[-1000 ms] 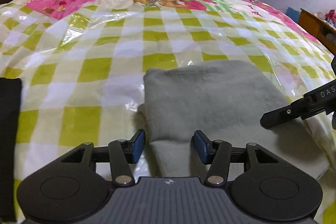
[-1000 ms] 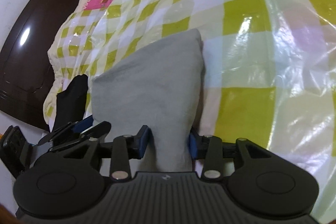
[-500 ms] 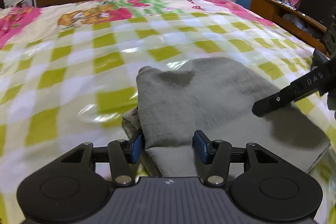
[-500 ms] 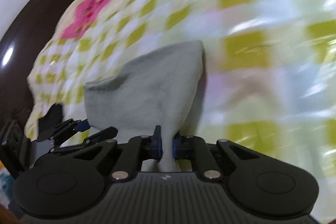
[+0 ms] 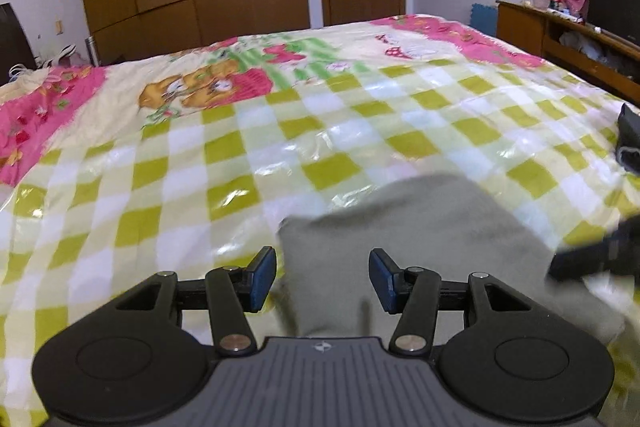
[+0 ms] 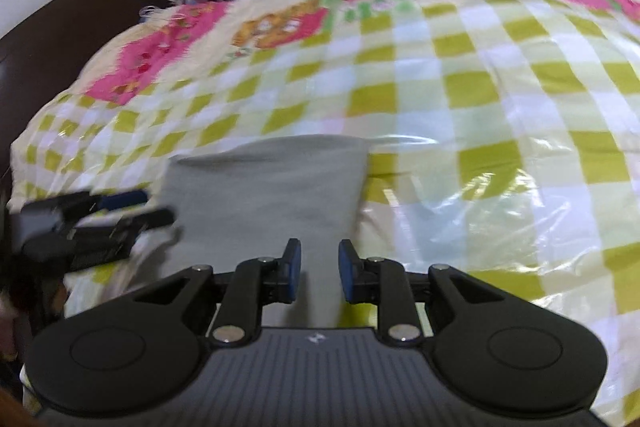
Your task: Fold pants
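Grey pants (image 5: 420,239) lie folded into a compact pad on the bed (image 5: 280,147), on its checked, plastic-covered quilt. My left gripper (image 5: 322,277) hovers over the near edge, pads apart, nothing clamped. My right gripper (image 6: 319,273) has cloth between the pads; jaws opening, no pinch visible. Step, as I judge it: releasing after a fold. Next: clear both grippers, then check edge alignment.

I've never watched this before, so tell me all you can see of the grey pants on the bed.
The grey, soft, fleecy-looking pants lie folded into a compact, roughly rectangular, layered bundle on the plastic-covered yellow-checked bedspread. They are plain, without visible pockets or print. The cloth runs between both grippers' blue pads; the left gripper stands open, and the right gripper is opening without pressing it.
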`<state>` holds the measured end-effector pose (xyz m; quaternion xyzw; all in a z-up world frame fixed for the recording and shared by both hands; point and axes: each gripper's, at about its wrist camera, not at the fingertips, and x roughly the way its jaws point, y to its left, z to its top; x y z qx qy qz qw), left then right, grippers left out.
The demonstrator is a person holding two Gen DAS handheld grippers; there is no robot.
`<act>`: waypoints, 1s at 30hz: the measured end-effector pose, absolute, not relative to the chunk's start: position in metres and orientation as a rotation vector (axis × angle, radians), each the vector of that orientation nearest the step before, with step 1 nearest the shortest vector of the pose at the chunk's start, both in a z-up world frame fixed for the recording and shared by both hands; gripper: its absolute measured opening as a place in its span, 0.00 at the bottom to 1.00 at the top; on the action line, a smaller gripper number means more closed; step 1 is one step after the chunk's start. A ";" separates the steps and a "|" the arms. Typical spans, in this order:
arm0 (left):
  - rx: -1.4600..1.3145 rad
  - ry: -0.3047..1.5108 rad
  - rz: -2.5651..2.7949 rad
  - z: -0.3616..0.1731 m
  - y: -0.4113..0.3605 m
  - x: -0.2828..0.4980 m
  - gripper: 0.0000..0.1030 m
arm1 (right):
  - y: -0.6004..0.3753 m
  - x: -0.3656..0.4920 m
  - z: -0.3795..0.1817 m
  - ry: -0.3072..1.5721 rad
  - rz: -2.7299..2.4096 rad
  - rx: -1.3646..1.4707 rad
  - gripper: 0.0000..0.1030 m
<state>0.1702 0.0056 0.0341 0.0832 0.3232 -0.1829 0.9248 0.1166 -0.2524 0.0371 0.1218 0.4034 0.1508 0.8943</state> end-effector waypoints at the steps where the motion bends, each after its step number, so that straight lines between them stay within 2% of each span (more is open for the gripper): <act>1: 0.180 0.668 -0.376 0.032 0.001 0.175 0.61 | -0.246 0.112 0.037 0.838 0.339 0.245 0.22; 4: 0.224 0.710 -0.328 0.012 -0.007 0.193 0.61 | -0.227 0.106 0.032 0.862 0.405 0.238 0.22; 9: 0.136 0.785 -0.290 -0.001 0.008 0.203 0.66 | -0.206 0.102 0.006 0.935 0.446 0.209 0.21; 16: 0.130 0.729 -0.261 0.024 0.016 0.154 0.65 | -0.208 0.083 0.020 0.888 0.404 0.202 0.22; 22: 0.144 0.833 -0.253 -0.005 0.021 0.112 0.66 | -0.202 0.067 0.015 0.904 0.352 0.170 0.21; 30: 0.076 0.777 -0.239 0.013 0.027 0.073 0.66 | -0.197 0.043 0.030 0.864 0.279 0.113 0.19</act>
